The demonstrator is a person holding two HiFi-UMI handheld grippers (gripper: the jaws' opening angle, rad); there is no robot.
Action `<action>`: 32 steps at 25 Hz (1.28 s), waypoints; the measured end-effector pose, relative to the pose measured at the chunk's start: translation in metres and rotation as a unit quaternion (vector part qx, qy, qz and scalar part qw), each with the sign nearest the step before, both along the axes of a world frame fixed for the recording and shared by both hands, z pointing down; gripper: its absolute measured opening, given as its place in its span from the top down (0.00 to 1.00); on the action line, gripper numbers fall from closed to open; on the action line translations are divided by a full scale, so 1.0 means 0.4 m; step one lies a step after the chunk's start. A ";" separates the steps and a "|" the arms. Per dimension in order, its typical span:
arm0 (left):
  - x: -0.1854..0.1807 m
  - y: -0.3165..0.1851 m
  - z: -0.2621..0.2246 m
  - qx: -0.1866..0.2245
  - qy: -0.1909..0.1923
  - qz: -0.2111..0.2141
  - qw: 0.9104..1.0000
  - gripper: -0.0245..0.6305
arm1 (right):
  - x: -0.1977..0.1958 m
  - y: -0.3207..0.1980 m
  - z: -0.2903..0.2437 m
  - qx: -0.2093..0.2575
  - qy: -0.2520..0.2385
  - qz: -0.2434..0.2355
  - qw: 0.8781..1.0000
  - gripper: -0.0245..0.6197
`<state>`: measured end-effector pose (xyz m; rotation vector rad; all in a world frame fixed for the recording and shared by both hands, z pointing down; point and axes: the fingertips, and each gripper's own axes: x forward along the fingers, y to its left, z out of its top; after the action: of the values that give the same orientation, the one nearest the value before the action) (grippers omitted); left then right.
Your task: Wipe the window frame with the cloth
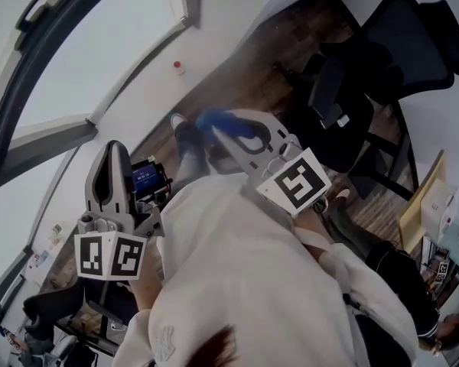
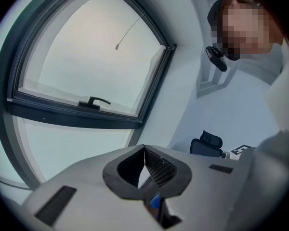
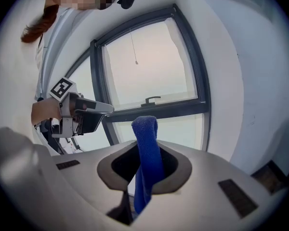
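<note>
A blue cloth [image 3: 147, 153] stands up from between the jaws of my right gripper [image 3: 144, 146], which is shut on it; the cloth's top end folds over above the jaws. In the head view that gripper [image 1: 218, 127] points away from me with the cloth [image 1: 214, 119] at its tip. The dark window frame [image 3: 156, 110] with its handle [image 3: 151, 100] lies ahead of it, some way off. My left gripper [image 2: 145, 151] is shut with nothing in it and faces the same window frame [image 2: 72, 117] and handle [image 2: 94, 101]. It hangs at lower left in the head view [image 1: 113, 150].
A black office chair [image 1: 382, 44] stands on the wood floor [image 1: 260, 67] at the right. The white wall [image 1: 206, 29] carries a small red knob [image 1: 179, 66]. Another dark chair [image 2: 206, 143] shows by the wall. Boxes and clutter [image 1: 436, 212] stand at far right.
</note>
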<state>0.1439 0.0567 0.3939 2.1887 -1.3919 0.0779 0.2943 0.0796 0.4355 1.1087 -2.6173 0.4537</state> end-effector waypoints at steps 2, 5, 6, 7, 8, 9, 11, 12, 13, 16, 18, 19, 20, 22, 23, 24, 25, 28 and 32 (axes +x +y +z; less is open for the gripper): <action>0.025 0.036 -0.004 0.005 0.002 -0.009 1.000 0.95 | 0.029 0.041 0.004 -0.009 -0.006 -0.004 1.000 0.89; 0.012 0.089 -0.004 0.011 -0.005 -0.040 0.999 0.95 | 0.059 0.095 0.029 -0.026 0.002 -0.020 0.999 0.89; -0.002 0.105 -0.004 0.011 -0.010 -0.053 0.998 0.95 | 0.065 0.108 0.036 -0.031 0.004 -0.024 0.999 0.89; -0.017 0.121 -0.005 0.011 -0.016 -0.065 0.998 0.95 | 0.069 0.116 0.039 -0.032 0.003 -0.026 0.999 0.89; -0.031 0.136 -0.005 0.011 -0.021 -0.076 0.997 0.95 | 0.071 0.123 0.038 -0.031 0.002 -0.027 0.999 0.89; -0.042 0.151 -0.004 0.010 -0.026 -0.085 0.996 0.95 | 0.072 0.128 0.036 -0.029 0.000 -0.029 0.999 0.89; -0.056 0.179 -0.001 0.006 -0.033 -0.095 0.995 0.95 | 0.072 0.138 0.030 -0.024 -0.002 -0.031 0.999 0.89; -0.058 0.190 0.000 0.005 -0.034 -0.098 0.995 0.95 | 0.073 0.141 0.027 -0.023 -0.006 -0.030 0.999 0.89; -0.058 0.197 0.000 0.005 -0.034 -0.099 0.995 0.95 | 0.076 0.142 0.022 -0.022 -0.011 -0.027 0.999 0.89; -0.046 0.193 -0.015 0.017 -0.031 -0.094 0.995 0.95 | 0.087 0.137 0.001 -0.013 -0.023 -0.014 1.000 0.89; -0.032 0.183 -0.034 0.030 -0.029 -0.085 0.995 0.95 | 0.090 0.137 -0.007 -0.007 -0.015 -0.014 1.000 0.89; -0.026 0.180 -0.043 0.037 -0.026 -0.081 0.996 0.95 | 0.089 0.139 -0.008 -0.005 -0.010 -0.016 1.000 0.89; -0.021 0.179 -0.052 0.043 -0.024 -0.078 0.996 0.95 | 0.087 0.141 -0.008 -0.003 -0.004 -0.017 1.000 0.89; -0.011 0.180 -0.060 0.049 -0.019 -0.075 0.996 0.95 | 0.083 0.141 -0.010 0.002 0.002 -0.019 1.000 0.89; -0.007 0.182 -0.059 0.048 -0.018 -0.073 0.996 0.95 | 0.082 0.138 -0.012 0.005 0.003 -0.019 1.000 0.89; -0.004 0.186 -0.057 0.046 -0.018 -0.072 0.996 0.95 | 0.080 0.135 -0.016 0.007 0.003 -0.019 1.000 0.89; -0.002 0.190 -0.054 0.044 -0.018 -0.071 0.996 0.95 | 0.077 0.134 -0.020 0.010 0.003 -0.020 1.000 0.89; -0.008 0.200 -0.054 0.041 -0.017 -0.075 0.996 0.95 | 0.062 0.133 -0.027 0.017 0.009 -0.028 0.999 0.89; -0.018 0.203 -0.061 0.046 -0.013 -0.080 0.996 0.95 | 0.043 0.131 -0.023 0.018 0.020 -0.039 0.999 0.89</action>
<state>0.1367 0.1380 0.3696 2.1487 -1.6096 -0.0164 0.3117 0.1320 0.4262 1.0107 -2.6318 0.3658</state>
